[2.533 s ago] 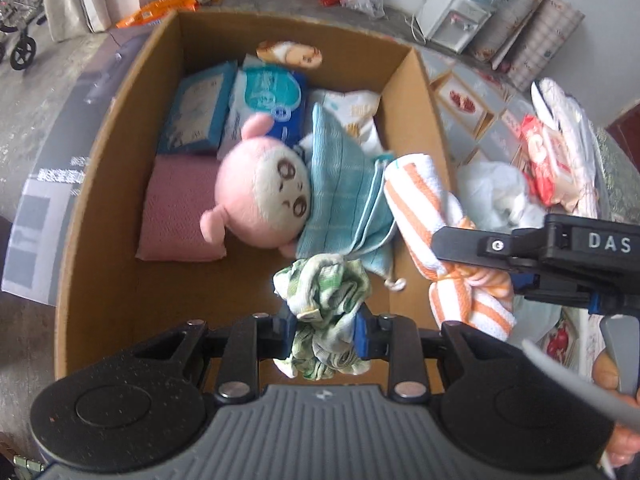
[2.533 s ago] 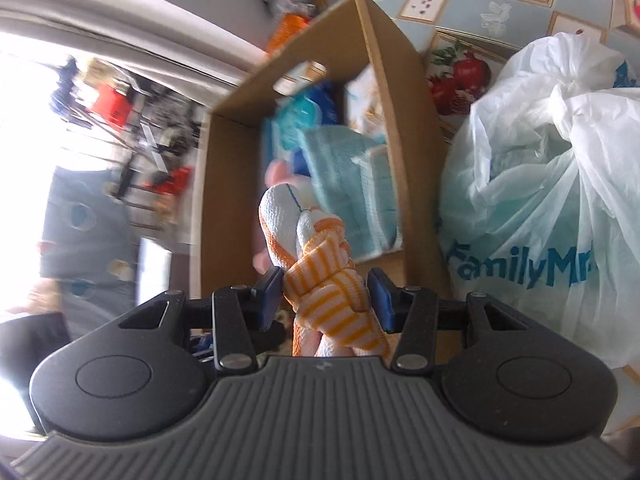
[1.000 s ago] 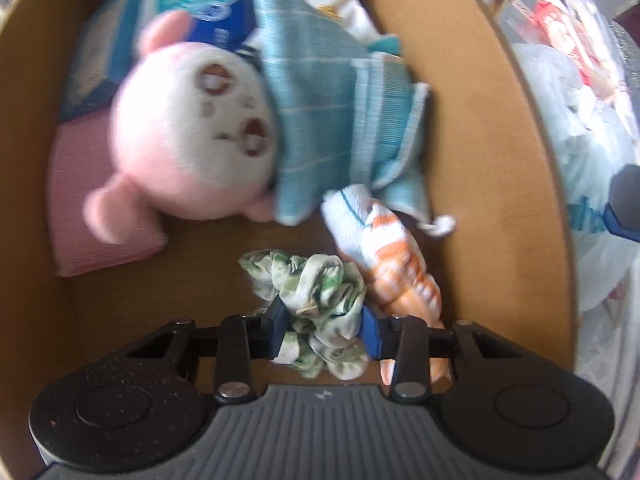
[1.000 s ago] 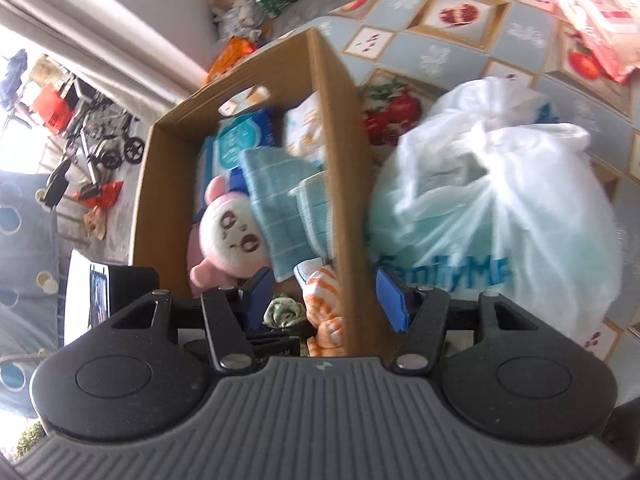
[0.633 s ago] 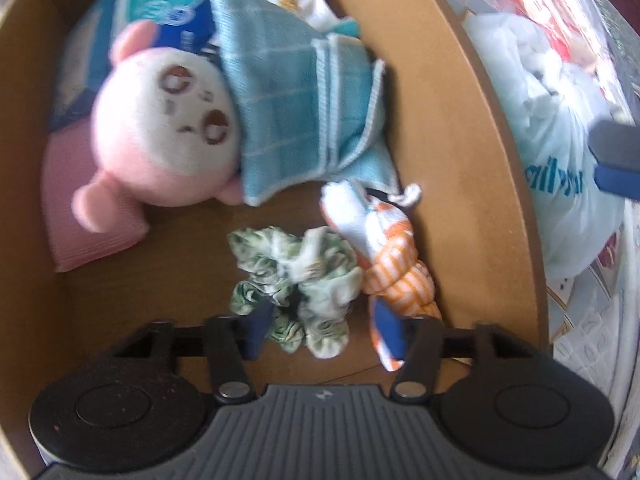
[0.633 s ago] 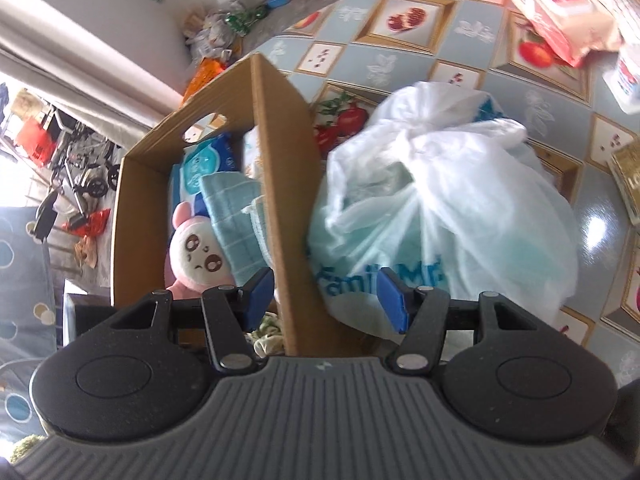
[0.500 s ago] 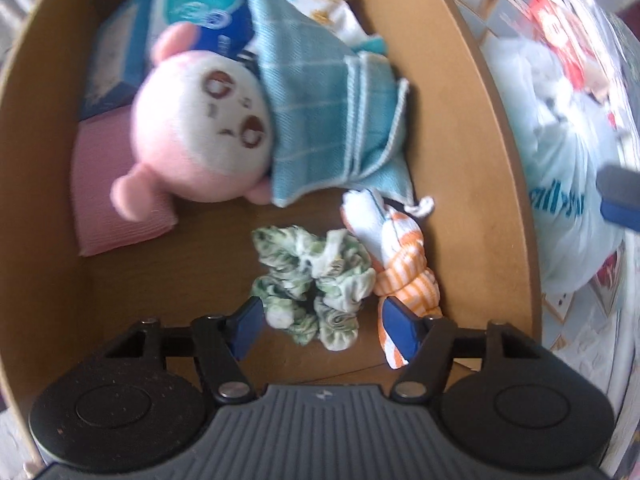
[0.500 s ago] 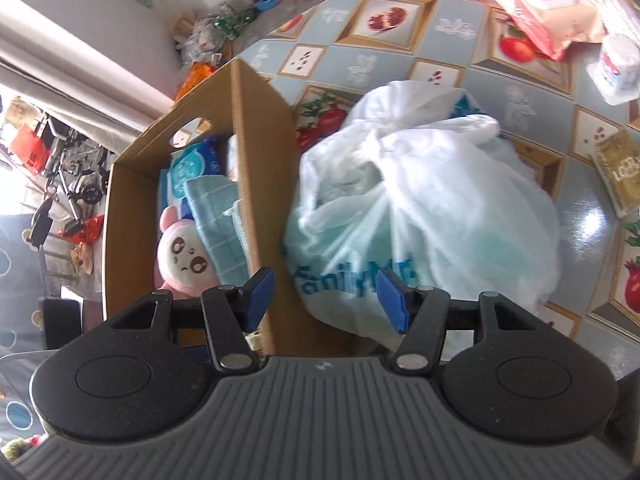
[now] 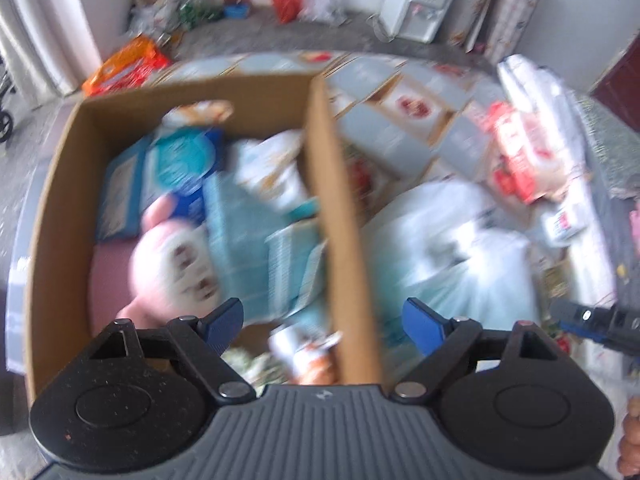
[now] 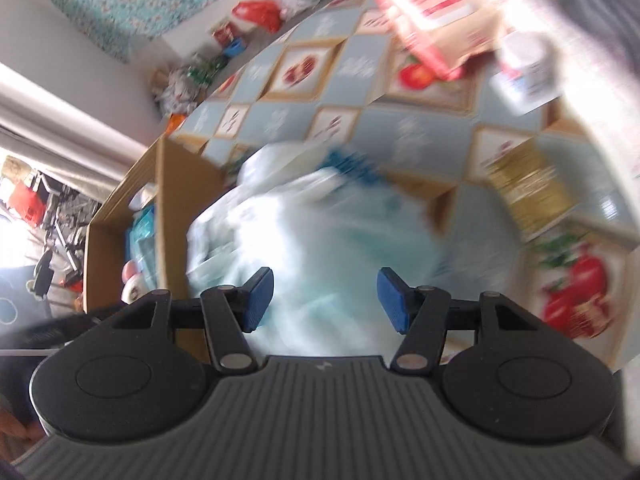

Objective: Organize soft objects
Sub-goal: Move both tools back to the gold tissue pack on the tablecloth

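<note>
Since a second ago our left gripper [image 9: 323,317] has let go of the green cloth [image 9: 248,364]; its jaws are opening, empty. That cloth lies in the box [image 9: 56,208] at 6 o'clock, beside the striped towel [image 9: 308,354]. Our right gripper [image 10: 325,299] hangs half-open, empty, over the white bag [image 10: 316,236] on the tabletop [image 10: 360,68].

Bright daylight pours in from the left, both views smear badly with motion blur, the white plastic bag [image 10: 320,248] glares nearly blown out, and the fisheye bends every edge.
</note>
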Available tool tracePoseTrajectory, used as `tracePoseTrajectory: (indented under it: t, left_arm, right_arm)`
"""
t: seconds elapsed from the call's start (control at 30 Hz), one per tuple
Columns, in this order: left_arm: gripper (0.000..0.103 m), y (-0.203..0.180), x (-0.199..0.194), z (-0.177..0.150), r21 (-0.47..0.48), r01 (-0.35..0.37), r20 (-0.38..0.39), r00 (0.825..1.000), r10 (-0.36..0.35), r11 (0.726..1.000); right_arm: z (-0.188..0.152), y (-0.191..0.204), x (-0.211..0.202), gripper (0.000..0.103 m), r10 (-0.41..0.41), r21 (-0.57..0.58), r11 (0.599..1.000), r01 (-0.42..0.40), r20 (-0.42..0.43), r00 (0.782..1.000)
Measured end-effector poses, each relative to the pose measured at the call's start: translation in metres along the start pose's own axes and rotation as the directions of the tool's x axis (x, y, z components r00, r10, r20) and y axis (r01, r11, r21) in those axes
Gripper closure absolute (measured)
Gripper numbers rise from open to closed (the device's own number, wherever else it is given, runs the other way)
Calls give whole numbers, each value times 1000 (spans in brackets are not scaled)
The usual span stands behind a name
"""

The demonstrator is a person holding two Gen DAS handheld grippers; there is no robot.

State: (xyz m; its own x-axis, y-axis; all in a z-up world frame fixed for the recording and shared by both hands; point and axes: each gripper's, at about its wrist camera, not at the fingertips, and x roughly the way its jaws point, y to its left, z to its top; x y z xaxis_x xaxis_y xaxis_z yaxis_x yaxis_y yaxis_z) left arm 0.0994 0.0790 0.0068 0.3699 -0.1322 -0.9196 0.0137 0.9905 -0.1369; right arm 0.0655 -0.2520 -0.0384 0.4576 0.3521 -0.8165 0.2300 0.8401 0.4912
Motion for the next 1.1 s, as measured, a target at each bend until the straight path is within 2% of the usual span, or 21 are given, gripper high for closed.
tracePoseTrajectory:
  t: [0.13, 0.27, 0.33, 0.53, 0.7, 0.8, 0.9, 1.1]
  left_arm:
    - [15, -48, 1, 17, 12, 49, 25, 998, -49, 999]
    - [15, -100, 13, 31, 25, 102, 23, 994, -102, 995]
    - [15, -128, 25, 38, 41, 116, 12, 993, -116, 992]
    - [16, -208, 81, 45, 133, 138, -103, 987, -125, 982]
    - [21, -256, 131, 45, 150, 205, -240, 956, -165, 967]
    - [22, -273, 156, 42, 137, 205, -312, 938, -154, 969]
    - [23, -288, 179, 37, 147, 179, -386, 916, -110, 973]
    - [23, -304, 206, 34, 116, 172, -454, 885, -102, 978]
  right_arm:
    - [20, -49, -15, 44, -68, -17, 998, 68, 37, 997]
    - [36, -89, -12, 42, -112, -77, 991, 114, 30, 993]
    - [43, -103, -4, 35, -120, -114, 986, 122, 19, 993]
    - [60, -126, 27, 27, -114, -236, 966, 105, -23, 993]
    - [56, -128, 53, 27, -89, -311, 948, 64, -69, 994]
    - [51, -127, 66, 27, -103, -343, 937, 69, -82, 991]
    - [47, -126, 75, 28, -102, -345, 937, 64, -94, 990]
    - [41, -118, 86, 29, -114, -386, 920, 74, -82, 990]
